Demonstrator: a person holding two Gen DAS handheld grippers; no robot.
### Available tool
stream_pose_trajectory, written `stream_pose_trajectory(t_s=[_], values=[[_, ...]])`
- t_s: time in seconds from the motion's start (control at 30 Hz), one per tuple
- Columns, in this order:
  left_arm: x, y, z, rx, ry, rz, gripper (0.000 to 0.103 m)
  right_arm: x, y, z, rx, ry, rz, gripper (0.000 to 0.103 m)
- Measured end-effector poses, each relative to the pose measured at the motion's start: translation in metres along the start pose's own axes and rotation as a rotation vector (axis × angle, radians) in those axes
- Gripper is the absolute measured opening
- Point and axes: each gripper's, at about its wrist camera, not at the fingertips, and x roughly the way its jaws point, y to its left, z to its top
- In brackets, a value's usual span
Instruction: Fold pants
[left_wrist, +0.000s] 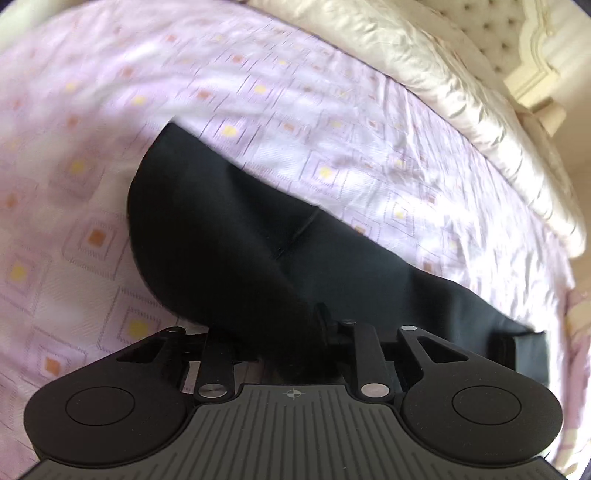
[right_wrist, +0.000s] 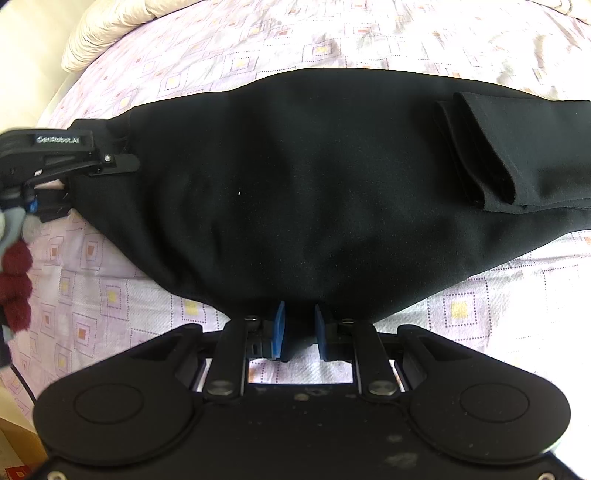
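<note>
Black pants (right_wrist: 295, 184) lie in a long band across a lilac patterned bed sheet (right_wrist: 110, 295). A folded leg end (right_wrist: 480, 147) rests on top of them at the right. My right gripper (right_wrist: 300, 328) is at the near edge of the pants, its blue pads (right_wrist: 279, 332) shut on a pinch of the black cloth. My left gripper (right_wrist: 122, 164) grips the left end of the pants. In the left wrist view the pants (left_wrist: 221, 229) drape over my left gripper (left_wrist: 295, 343) and hide its fingers, with cloth caught between the narrowed jaws.
A cream quilt (left_wrist: 424, 66) is bunched along the far side of the sheet (left_wrist: 258, 74), with a tufted headboard (left_wrist: 517, 37) behind it. The quilt (right_wrist: 110, 26) also shows at the upper left in the right wrist view. A dark red knitted sleeve (right_wrist: 14, 280) is at the left edge.
</note>
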Motion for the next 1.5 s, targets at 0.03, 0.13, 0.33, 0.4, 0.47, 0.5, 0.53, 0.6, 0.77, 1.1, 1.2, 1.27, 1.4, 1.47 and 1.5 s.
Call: stream_pose_trajectory(t_s=[0.03, 0.13, 0.33, 0.4, 0.47, 0.5, 0.53, 0.6, 0.77, 1.1, 1.2, 1.27, 1.4, 1.47, 1.5], values=[[-0.004, -0.004, 0.0, 0.015, -0.009, -0.002, 0.023, -0.001, -0.002, 0.001, 0.009, 0.007, 0.009, 0.018], [-0.02, -0.014, -0.001, 0.016, -0.043, -0.018, 0.023, -0.004, -0.007, 0.002, 0.021, 0.023, 0.017, 0.018], [-0.052, -0.044, -0.005, 0.095, -0.122, -0.049, 0.023, -0.002, 0.0, -0.01, -0.06, 0.018, -0.033, 0.014], [-0.06, -0.058, -0.006, 0.128, -0.151, -0.06, 0.023, -0.001, 0.0, -0.011, -0.072, 0.012, -0.032, 0.014], [-0.065, -0.073, -0.008, 0.16, -0.174, -0.067, 0.023, 0.0, -0.001, -0.012, -0.079, 0.008, -0.021, 0.014], [-0.067, -0.08, -0.009, 0.17, -0.183, -0.072, 0.023, 0.0, -0.003, -0.013, -0.087, 0.003, -0.014, 0.014], [-0.069, -0.088, -0.01, 0.175, -0.191, -0.077, 0.023, -0.001, -0.004, -0.014, -0.093, -0.002, -0.007, 0.013], [-0.074, -0.104, -0.013, 0.189, -0.207, -0.088, 0.023, -0.001, -0.006, -0.014, -0.114, -0.006, 0.007, 0.013], [-0.08, -0.151, -0.027, 0.245, -0.227, -0.105, 0.023, -0.012, -0.027, -0.01, -0.113, -0.014, 0.119, 0.013], [-0.018, -0.255, -0.078, 0.32, -0.165, -0.033, 0.023, -0.092, -0.144, -0.015, -0.051, -0.128, 0.187, 0.024], [0.015, -0.28, -0.094, 0.32, -0.113, 0.009, 0.025, -0.105, -0.181, -0.02, -0.056, -0.116, 0.16, 0.024], [0.034, -0.295, -0.104, 0.331, -0.072, 0.028, 0.03, -0.111, -0.206, -0.023, -0.051, -0.102, 0.147, 0.024], [0.046, -0.321, -0.114, 0.344, -0.052, -0.022, 0.045, -0.119, -0.247, -0.027, -0.035, -0.085, 0.133, 0.028], [0.043, -0.339, -0.119, 0.362, -0.051, -0.037, 0.061, -0.123, -0.262, -0.025, -0.024, -0.084, 0.133, 0.029], [0.041, -0.348, -0.121, 0.383, -0.07, -0.041, 0.067, -0.125, -0.269, -0.025, -0.018, -0.084, 0.132, 0.032]])
